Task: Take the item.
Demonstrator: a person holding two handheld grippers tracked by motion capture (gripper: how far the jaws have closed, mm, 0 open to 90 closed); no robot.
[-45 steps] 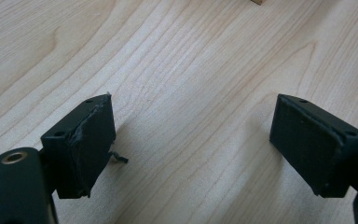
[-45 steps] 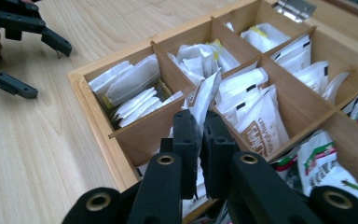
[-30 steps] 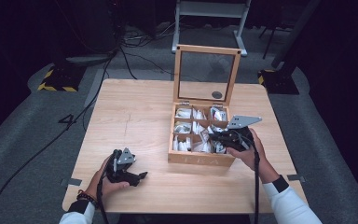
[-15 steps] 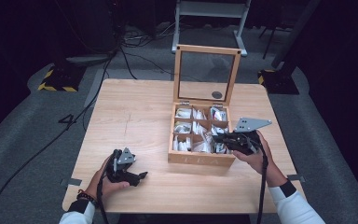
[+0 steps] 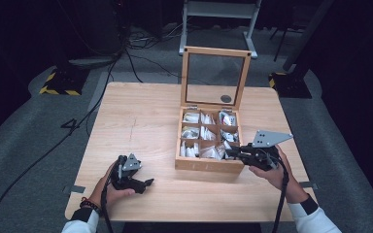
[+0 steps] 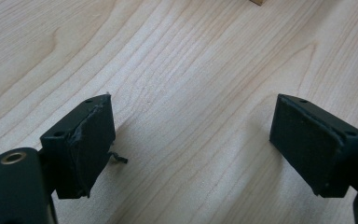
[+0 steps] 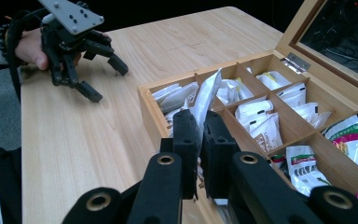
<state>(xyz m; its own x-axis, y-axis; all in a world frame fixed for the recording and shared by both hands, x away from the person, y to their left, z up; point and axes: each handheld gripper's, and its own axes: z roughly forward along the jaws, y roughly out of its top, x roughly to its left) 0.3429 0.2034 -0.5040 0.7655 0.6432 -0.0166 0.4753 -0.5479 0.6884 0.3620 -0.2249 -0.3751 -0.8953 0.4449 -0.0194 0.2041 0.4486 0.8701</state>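
While the right gripper (image 7: 198, 126) hangs over the front edge of the wooden box (image 5: 207, 165), its two black jaws are pressed together on a white sachet (image 7: 206, 95). That sachet stands nearly upright above the box's front row of compartments, its long axis running up from the jaws and leaning slightly toward the box's open lid (image 5: 215, 75); its upper end points up and away from the gripper, and its lower end is hidden between the pads. From above, the right gripper (image 5: 235, 153) reaches in from the box's right side, level with the front row, and the sachet (image 5: 213, 151) shows as a pale strip by its tips. More sachets fill the other compartments behind it.

Well to the left of the box, the left gripper (image 5: 143, 183) rests low over the table (image 5: 141, 121), near its front edge. Its jaws stand wide apart with bare wood between the pads (image 6: 91, 144).
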